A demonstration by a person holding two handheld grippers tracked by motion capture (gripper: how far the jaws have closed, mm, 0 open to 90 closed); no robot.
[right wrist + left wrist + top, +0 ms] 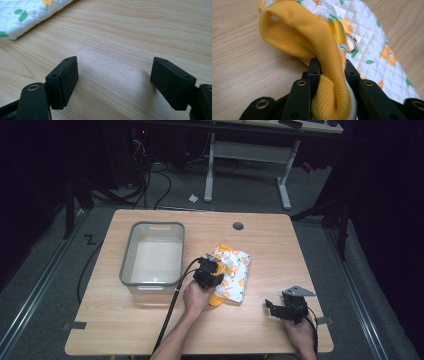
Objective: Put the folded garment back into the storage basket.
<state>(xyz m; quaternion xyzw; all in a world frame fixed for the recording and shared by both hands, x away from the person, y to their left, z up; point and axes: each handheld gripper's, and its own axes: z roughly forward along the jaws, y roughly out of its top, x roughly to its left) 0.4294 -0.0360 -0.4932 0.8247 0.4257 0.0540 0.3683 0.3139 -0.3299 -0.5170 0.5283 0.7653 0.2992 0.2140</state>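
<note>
A white quilted garment with orange flowers, green leaves and a yellow ribbed trim lies folded on the wooden table. My left gripper is at its near left corner, and its jaws are shut on the yellow ribbed trim, which bulges up between them. A metal ring hangs from a yellow strap on the garment. My right gripper rests low over bare wood near the table's front right, jaws wide open and empty; a corner of the garment lies beyond it.
A grey plastic bin with nothing in it stands left of the garment. A round cable hole sits near the far edge. Beyond the table are a white desk frame and floor cables.
</note>
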